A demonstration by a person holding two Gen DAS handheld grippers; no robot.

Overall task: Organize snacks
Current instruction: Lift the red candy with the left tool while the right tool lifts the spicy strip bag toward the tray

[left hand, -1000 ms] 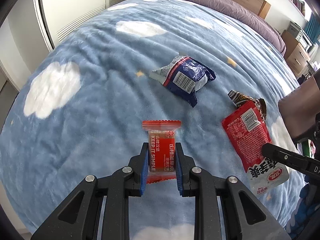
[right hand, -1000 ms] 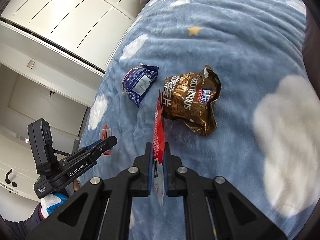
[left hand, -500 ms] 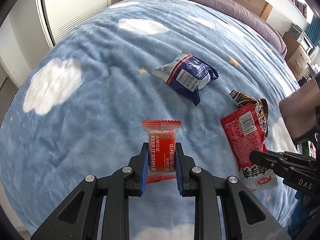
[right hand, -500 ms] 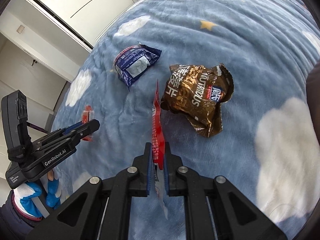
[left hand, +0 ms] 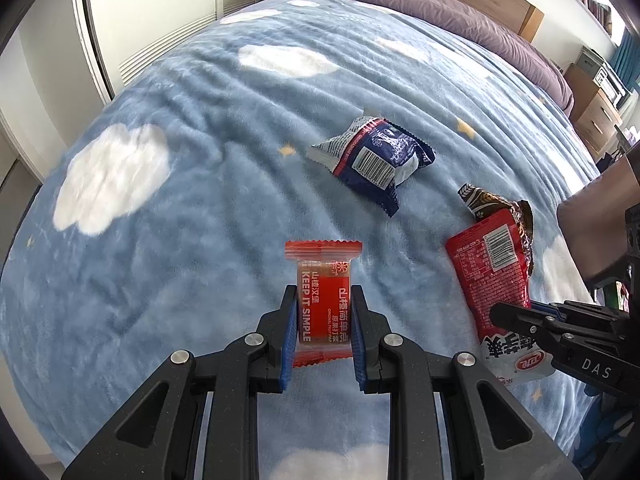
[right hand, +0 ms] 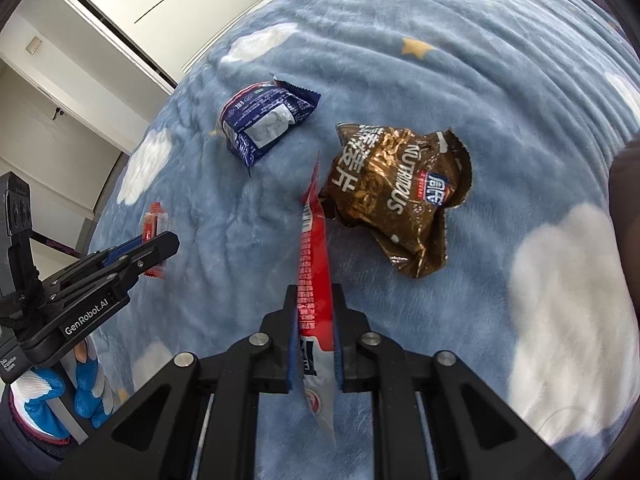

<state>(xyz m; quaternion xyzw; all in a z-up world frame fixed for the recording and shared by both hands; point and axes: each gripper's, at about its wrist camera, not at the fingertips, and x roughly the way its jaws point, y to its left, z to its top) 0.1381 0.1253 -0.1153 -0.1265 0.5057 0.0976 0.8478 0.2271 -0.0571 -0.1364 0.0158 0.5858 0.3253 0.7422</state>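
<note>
Nearest in the left wrist view, the left tool (left hand: 323, 326) is clamped on a small red candy bar (left hand: 323, 304), which stands upright between the blue pads, its crimped top edge free above them; this pair looks just as it did a second ago. To the right, the right tool (left hand: 516, 312) pinches a flat red snack packet (left hand: 490, 272) near its white lower end. Over the last second that packet has swung: its far end now overlaps the near edge of the brown foil bag (left hand: 496, 208), where before it lay more to the near right. In the right wrist view the same packet (right hand: 314, 264) is seen edge-on between the pads of the right tool (right hand: 314, 336), its tip reaching the left side of the brown foil bag (right hand: 400, 192), which lies crumpled on the blue cloud blanket (right hand: 480, 80) of the bed. Farther off and to the left lies a dark blue wrapper (right hand: 266, 120), untouched. Both tools are loaded, so I judge the red packet is being carried toward the brown bag to group the snacks, with the candy bar and the blue wrapper still to be placed
</note>
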